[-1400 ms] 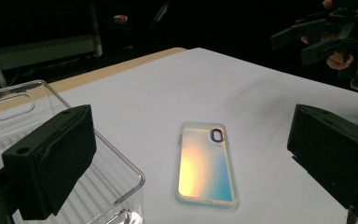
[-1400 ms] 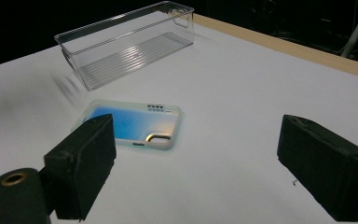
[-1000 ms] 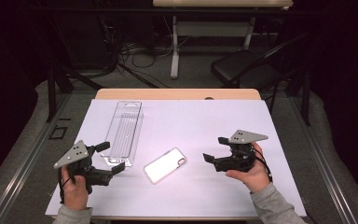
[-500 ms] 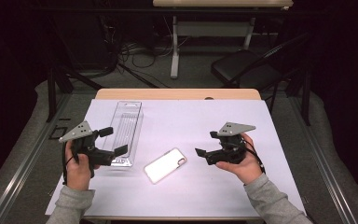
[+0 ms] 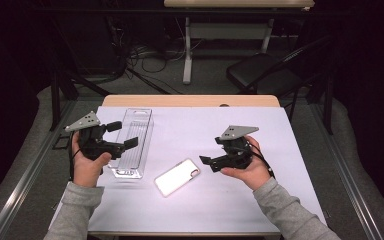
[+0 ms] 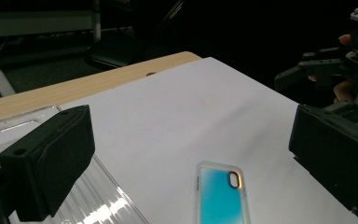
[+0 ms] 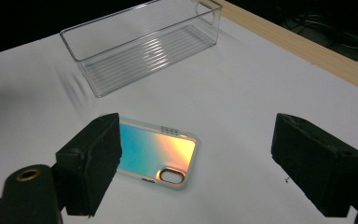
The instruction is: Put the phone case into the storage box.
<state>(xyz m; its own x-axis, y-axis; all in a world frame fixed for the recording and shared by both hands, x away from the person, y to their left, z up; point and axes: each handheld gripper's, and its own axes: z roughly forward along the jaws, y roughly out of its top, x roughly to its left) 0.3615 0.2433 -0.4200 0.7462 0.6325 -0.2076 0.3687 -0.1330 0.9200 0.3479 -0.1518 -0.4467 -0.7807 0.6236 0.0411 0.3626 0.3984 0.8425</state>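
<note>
Tool jaws stand apart on both hands, each gripping nothing: the left tool (image 5: pixel 111 139) hovers at nine o'clock over the near end of the long clear ribbed plastic bin (image 5: pixel 132 142), the right tool (image 5: pixel 219 156) at three o'clock. Between them, on the wooden counter under its white paper sheet (image 5: pixel 280 150), the iridescent blue-orange phone case with clear rim (image 5: pixel 178 177) lies flat at six o'clock, just beside the bin, probably laid out for an easy pickup. No readable writing shows.
</note>
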